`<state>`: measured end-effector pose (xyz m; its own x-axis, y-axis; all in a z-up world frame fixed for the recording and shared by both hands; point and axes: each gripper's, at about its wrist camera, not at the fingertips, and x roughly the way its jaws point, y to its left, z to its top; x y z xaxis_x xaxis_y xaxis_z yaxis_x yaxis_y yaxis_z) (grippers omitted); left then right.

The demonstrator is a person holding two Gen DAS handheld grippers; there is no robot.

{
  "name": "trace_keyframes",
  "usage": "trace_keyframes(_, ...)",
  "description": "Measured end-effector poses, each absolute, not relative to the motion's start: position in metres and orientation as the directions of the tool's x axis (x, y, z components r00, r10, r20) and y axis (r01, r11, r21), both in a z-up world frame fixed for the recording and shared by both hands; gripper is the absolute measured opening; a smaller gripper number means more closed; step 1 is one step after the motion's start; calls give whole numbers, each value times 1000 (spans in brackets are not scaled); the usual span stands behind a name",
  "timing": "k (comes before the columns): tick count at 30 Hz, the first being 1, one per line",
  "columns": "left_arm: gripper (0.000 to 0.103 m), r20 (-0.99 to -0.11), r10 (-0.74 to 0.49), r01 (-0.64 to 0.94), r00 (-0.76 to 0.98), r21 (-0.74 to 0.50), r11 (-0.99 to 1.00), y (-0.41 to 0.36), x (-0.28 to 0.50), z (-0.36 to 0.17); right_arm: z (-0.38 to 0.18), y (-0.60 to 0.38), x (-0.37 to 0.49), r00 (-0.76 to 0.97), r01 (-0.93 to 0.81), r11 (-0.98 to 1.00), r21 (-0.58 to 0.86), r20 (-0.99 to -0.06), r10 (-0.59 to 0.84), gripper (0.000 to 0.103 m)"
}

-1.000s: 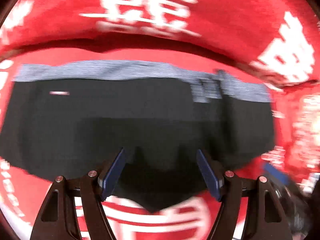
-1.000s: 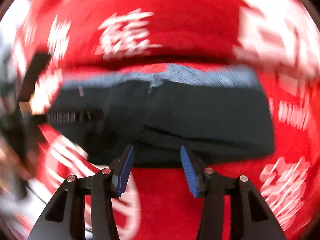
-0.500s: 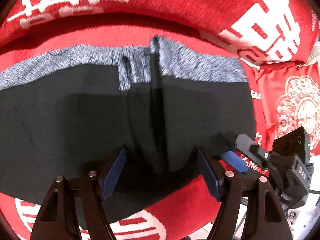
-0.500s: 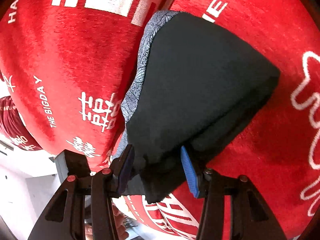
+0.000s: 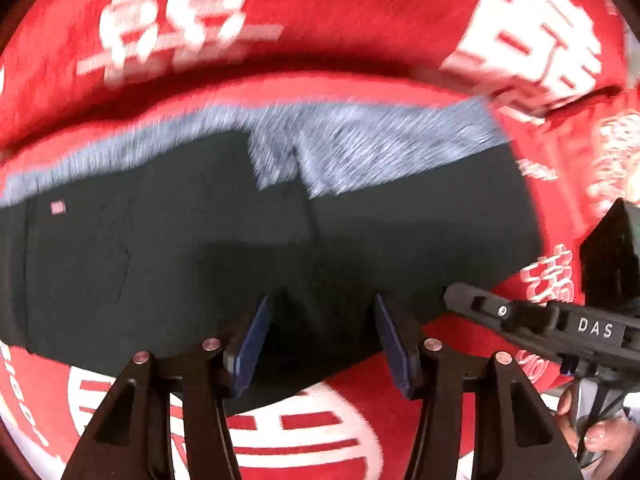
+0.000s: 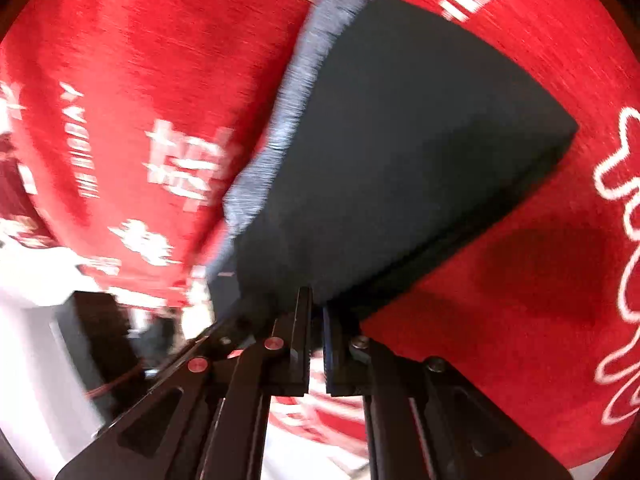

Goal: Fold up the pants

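Right wrist: right tool (image 6: 317, 322) clamped on black pants (image 6: 400, 152); left tool (image 5: 320, 336) spread wide over them.

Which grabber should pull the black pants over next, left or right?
Probably the right gripper: it is already pinched shut on the pants edge. The left gripper is open, holding nothing.

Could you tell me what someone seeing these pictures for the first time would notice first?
First, the black pants with their grey waistband, spread across the middle of the vivid red cloth with white characters that fills both views. Next, the right gripper, fingers closed on the pants' near corner, while the left gripper is open over the near hem at the bottom of its view.
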<state>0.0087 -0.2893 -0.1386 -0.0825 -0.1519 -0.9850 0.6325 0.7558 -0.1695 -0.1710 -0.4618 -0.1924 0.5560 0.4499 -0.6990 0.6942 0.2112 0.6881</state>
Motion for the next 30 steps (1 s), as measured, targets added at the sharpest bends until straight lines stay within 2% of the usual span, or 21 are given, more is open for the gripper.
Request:
trace_keyframes(2,59,-979,-186,592,-81,-198,782,-282,16,-133,-199,-463,-167,536,703,207,680,-698,474,6)
trace_keyframes(4,59,-987,-160,605,-7,-132,785,-278,21,-118,-184,-465,-163,516,664,295,687,-706,484,15)
trace_keyframes(6,59,-989,-148,612,28,-100,785,-276,27,-105,-161,-470,-166,508,625,382,681,-726,463,28)
trace_keyframes(9,59,-983,-172,623,65,-95,777,-285,39,-83,-125,-498,-176,550,592,465,658,-752,364,39)
trace_keyframes(11,59,-978,-190,644,84,-92,760,-301,44,-77,-114,-531,-182,564,623,486,613,-783,263,59)
trace_keyframes(12,59,-977,-195,654,92,-88,751,-311,45,-77,-115,-548,-184,561,647,477,594,-795,228,62)
trace_keyframes(16,59,-974,-217,688,66,-113,717,-363,37,-100,-155,-600,-162,520,691,418,590,-807,280,61)
trace_keyframes(18,59,-981,-175,706,83,-66,705,-375,28,-118,-184,-607,-151,482,694,400,599,-798,361,51)
trace_keyframes(19,59,-986,-132,708,101,-22,705,-376,24,-129,-193,-603,-147,453,698,412,586,-807,380,50)
trace_keyframes(21,60,-993,-61,694,105,30,719,-369,21,-151,-190,-585,-136,395,678,519,520,-854,339,50)
trace_keyframes(23,62,-990,-110,673,87,-23,739,-355,22,-156,-180,-562,-125,320,631,667,396,-916,241,52)
trace_keyframes(25,62,-993,-85,702,82,-3,712,-357,20,-153,-172,-547,-115,256,584,760,284,-953,159,59)
trace_keyframes(30,62,-997,-47,679,65,10,734,-345,21,-132,-157,-541,-117,211,596,766,241,-967,140,64)
